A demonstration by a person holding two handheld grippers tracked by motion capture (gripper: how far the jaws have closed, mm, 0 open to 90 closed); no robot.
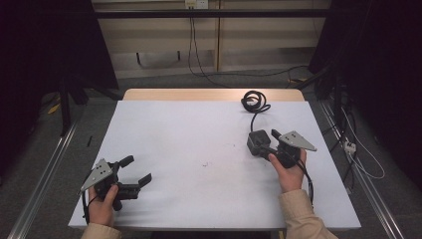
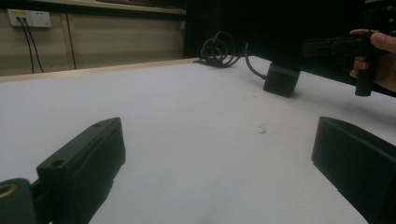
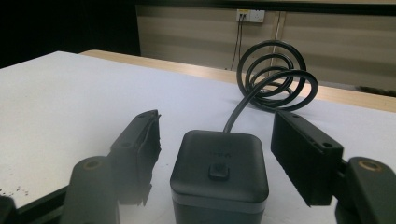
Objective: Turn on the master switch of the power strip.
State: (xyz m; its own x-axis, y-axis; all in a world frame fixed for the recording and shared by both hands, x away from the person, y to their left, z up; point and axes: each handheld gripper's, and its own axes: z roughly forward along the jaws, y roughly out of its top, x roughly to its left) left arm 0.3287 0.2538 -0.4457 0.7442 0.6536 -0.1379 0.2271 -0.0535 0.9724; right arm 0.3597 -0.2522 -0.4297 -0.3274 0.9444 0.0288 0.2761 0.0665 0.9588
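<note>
Right gripper view: I see a black power adapter point(image 3: 219, 175), a rounded cube with a small button on top, standing between my right gripper's point(image 3: 215, 158) 2 jaws, which are spread apart with a gap on each side, not yet touching it. Its cable leaves the far face toward 12 o'clock and ends in a coil point(image 3: 275, 77) near the table's far edge. In the high view the adapter point(image 1: 258, 142) sits at the table's point(image 1: 199, 129) 3 o'clock side, directly at the right gripper point(image 1: 266, 144). The left gripper point(image 1: 137, 172), jaws also open and empty, hovers well apart at 8 o'clock. I judge the right hand far nearer; closing should grip the adapter's 2 side faces.
</note>
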